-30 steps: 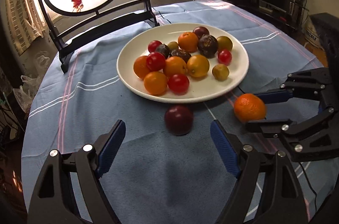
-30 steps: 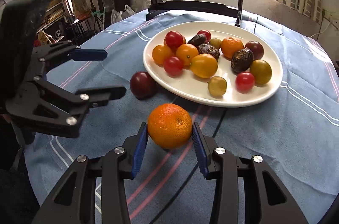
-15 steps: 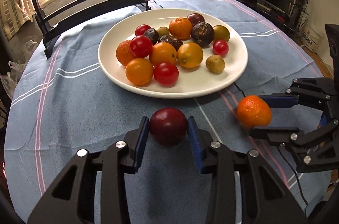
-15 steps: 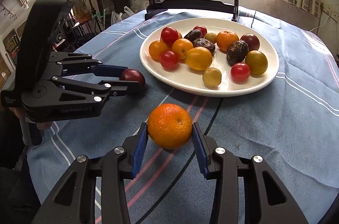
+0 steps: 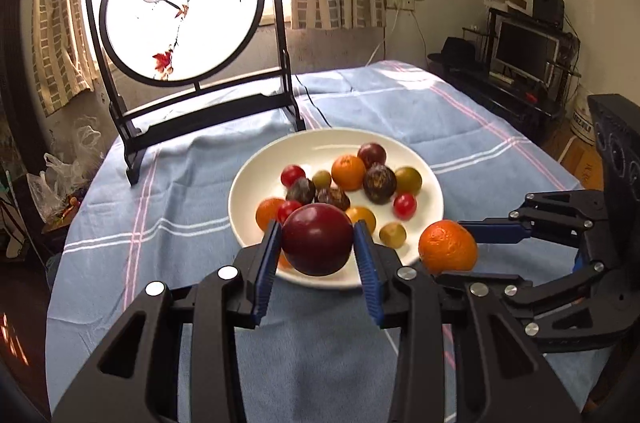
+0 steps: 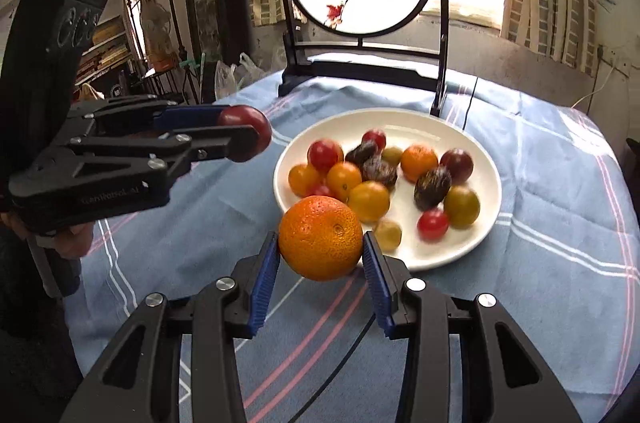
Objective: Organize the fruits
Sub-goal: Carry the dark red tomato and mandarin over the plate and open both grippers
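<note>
A dark red plum (image 5: 317, 240) sits between the blue pads of my left gripper (image 5: 316, 243), which is shut on it and holds it above the cloth, in front of the white plate (image 5: 260, 179). My right gripper (image 6: 321, 243) is shut on an orange (image 6: 321, 237), also lifted clear of the table at the plate's near edge. In the left wrist view the right gripper (image 5: 460, 255) shows at the right with the orange (image 5: 448, 246). The right wrist view has the left gripper (image 6: 244, 139) with the plum (image 6: 246, 123) at the left. The plate (image 6: 480, 159) carries several small fruits.
A blue striped cloth (image 5: 160, 223) covers the round table. A black framed round screen (image 5: 180, 7) stands at the table's far edge behind the plate. A hand (image 6: 68, 243) grips the left tool's handle. Shelves and a monitor (image 5: 524, 51) lie beyond the table.
My left gripper closed on the plum, then lifted it off the cloth. The right gripper, still holding the orange, rose too; both fruits now hang above the table.
</note>
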Demonstrator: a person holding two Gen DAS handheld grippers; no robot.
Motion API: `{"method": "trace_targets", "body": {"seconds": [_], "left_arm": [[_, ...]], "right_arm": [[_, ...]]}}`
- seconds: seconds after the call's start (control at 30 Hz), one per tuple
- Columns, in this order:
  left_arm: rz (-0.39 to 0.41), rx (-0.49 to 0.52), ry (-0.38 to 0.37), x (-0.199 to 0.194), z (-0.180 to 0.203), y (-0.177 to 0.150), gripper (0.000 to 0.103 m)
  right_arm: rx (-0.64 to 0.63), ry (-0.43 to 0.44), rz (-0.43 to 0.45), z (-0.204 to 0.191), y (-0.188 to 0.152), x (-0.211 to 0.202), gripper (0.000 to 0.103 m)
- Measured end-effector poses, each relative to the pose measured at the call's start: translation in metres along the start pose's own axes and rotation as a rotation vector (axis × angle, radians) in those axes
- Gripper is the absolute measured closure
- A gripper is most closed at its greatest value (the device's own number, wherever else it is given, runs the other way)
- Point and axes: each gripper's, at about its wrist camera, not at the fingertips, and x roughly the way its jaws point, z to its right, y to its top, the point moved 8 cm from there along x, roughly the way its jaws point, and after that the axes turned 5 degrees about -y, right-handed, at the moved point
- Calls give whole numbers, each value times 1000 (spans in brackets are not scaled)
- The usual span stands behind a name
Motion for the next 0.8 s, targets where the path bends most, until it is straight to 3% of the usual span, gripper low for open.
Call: {"method": "trace_targets", "body": {"seconds": [0.17,0.3,0.5,0.8], "left_arm": [[61,-9,56,6,-2,41,67],[78,-32,77,15,-6,60,67],[75,-70,115,38,-16,67,67],[4,-103,118,75,-30,48,67]], "right_arm": [[15,-24,127,14,50,-19,61],[39,-25,177,25,75,-18,61],[82,-19,191,36,90,-3,61],[109,-32,144,48,80,27,61]]}}
